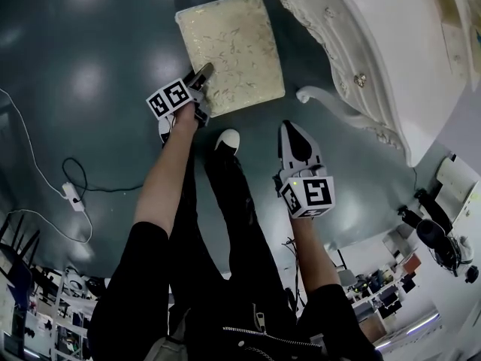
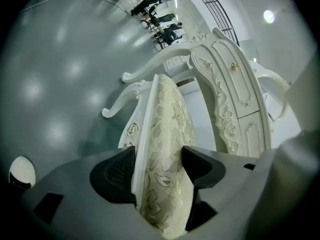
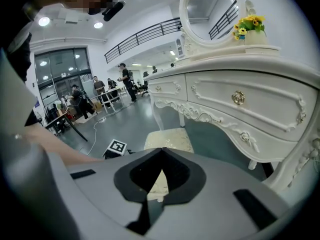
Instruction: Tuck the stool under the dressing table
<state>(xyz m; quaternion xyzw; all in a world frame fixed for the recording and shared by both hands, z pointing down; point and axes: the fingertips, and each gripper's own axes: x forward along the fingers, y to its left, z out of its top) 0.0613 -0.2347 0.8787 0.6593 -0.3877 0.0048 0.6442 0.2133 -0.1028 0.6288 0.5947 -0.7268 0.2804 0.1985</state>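
At the far left of the head view, one thin white cable (image 1: 30, 153) loops across the floor (image 1: 90, 66), a glossy grey-green surface dotted with soft reflections of ceiling lights. Moving right, your left gripper (image 1: 203, 74) carries one of the two black-and-white marker cubes (image 1: 170, 98), and its jaws are clamped on the lower left edge of the single stool (image 1: 233, 51). The left gripper view shows one dark ribbed pad (image 2: 112, 176) against the white frame below the seat and the other against the padded top. The stool has a square cushion in cream fabric with a pale leaf pattern, set on a carved white frame. It stands on open floor in the upper middle of the frame, just left of the dressing table (image 1: 376, 51) and beside that table's curled leg (image 1: 323, 100). Lower and further right, your right gripper (image 1: 289, 126) hangs above the floor with its jaws drawn together on nothing. At the right edge sits the one dressing table, white and scroll-carved, with brass knobs (image 3: 238, 98); the right gripper view also shows a round mirror (image 3: 207, 6) and yellow flowers (image 3: 248, 23) on top, in a large, bright hall.
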